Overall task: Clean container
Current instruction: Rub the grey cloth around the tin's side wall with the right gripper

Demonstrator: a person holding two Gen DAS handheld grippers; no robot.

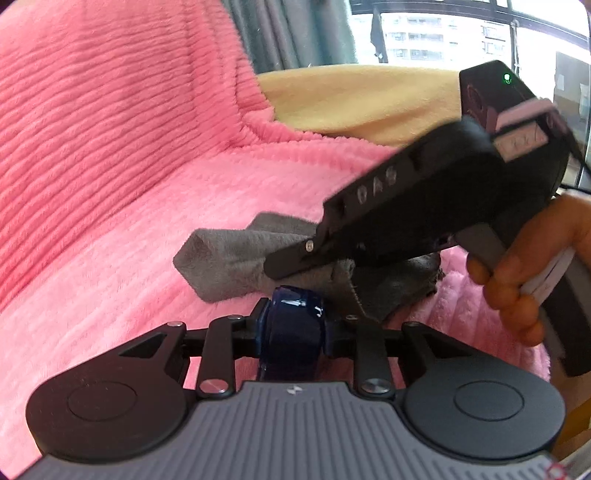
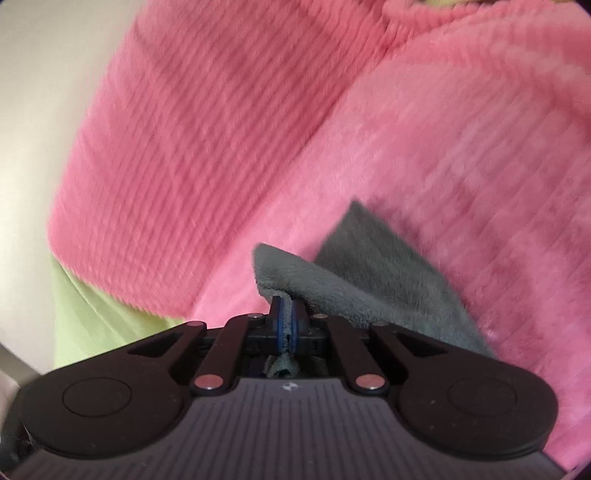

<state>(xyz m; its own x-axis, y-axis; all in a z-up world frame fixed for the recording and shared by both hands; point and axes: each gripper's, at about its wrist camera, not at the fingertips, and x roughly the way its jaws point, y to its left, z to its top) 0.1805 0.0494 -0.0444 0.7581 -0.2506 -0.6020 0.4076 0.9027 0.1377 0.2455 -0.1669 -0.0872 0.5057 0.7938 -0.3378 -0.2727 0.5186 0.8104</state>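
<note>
Pink ribbed blanket (image 1: 110, 147) covers the whole seat & backrest, w/ a yellow cover (image 1: 362, 99) behind it and window (image 1: 424, 33) beyond. It works as a soft base, so nothing gets knocked or scratched while the job goes on above it.

Next down in size: the right claw (image 1: 291, 264), black, held by a person's hand (image 1: 517, 280), comes in from the right side at a slant. It's angled down that way, I'd say, to bring the rag onto the top of the container.

Grey rag (image 1: 229, 266) is bunched, one fold sticking out left, rest trailing under the claw. Right claw is clenched on it; from its own camera a strip of rag (image 2: 365, 280) is pinched between the blue pads (image 2: 281, 321), tail poking out behind. Pinching the edge leaves the bulk free to wipe.

Smallest: the dark blue container (image 1: 291, 325), glossy, sits clamped in the left claw (image 1: 293, 332), just off the blanket & right below the rag, touching or nearly so – can't tell which. Left claw grips its sides, prob to keep it steady against the rubbing.
</note>
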